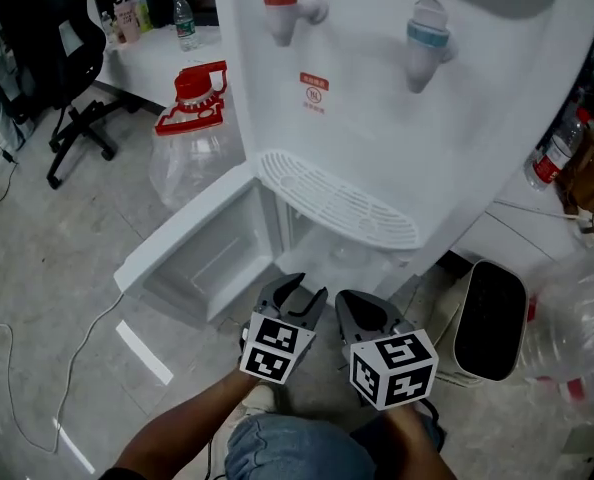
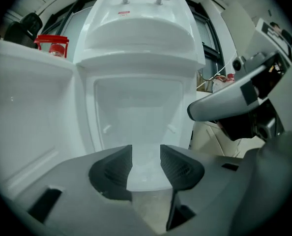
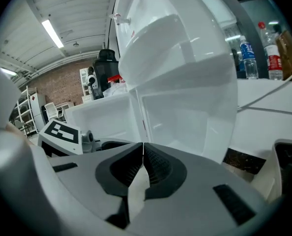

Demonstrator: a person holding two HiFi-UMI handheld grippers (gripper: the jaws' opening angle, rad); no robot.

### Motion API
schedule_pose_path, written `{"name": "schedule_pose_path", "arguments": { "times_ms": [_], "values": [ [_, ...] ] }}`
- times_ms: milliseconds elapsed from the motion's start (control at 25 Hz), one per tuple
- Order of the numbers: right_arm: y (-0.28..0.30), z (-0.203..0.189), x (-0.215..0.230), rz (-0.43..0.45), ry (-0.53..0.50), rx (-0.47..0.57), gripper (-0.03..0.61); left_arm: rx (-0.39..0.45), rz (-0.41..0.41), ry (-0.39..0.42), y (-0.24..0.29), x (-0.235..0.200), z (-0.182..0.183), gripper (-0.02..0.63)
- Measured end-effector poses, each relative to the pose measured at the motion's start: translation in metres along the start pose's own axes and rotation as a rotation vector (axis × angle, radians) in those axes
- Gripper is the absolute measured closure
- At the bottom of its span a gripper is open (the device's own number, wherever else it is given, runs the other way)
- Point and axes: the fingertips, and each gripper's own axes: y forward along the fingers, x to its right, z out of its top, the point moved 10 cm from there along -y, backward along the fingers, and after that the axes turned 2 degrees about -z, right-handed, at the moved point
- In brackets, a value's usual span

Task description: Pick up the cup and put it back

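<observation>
Left claw, right claw facing dispenser; door open; jug beyond.

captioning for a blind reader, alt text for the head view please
The open left gripper and shut right gripper, both empty, point at the open lower compartment of a white plastic water dispenser with a red tap and a blue tap. A clear red-capped jug stands beside it.

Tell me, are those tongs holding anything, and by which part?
Nothing is held. The left tongs stand apart with nothing between them, and the right tongs are closed tip to tip on nothing.
</observation>
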Motion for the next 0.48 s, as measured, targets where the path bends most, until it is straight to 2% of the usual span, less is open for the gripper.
{"name": "schedule_pose_path", "arguments": {
  "times_ms": [80,280,480],
  "values": [
    [-0.005,0.003,-0.002,0.003,-0.001,0.014,0.557,0.020,0.011,0.012,-0.016,-0.001,0.009,0.445],
    [-0.016,0.006,-0.011,0.017,0.008,0.043,0.557,0.093,0.060,0.027,-0.057,-0.001,0.033,0.551],
    [-0.022,0.011,-0.016,0.022,0.005,0.066,0.557,0.100,0.075,0.022,-0.078,0.000,0.047,0.588]
  ]
}}
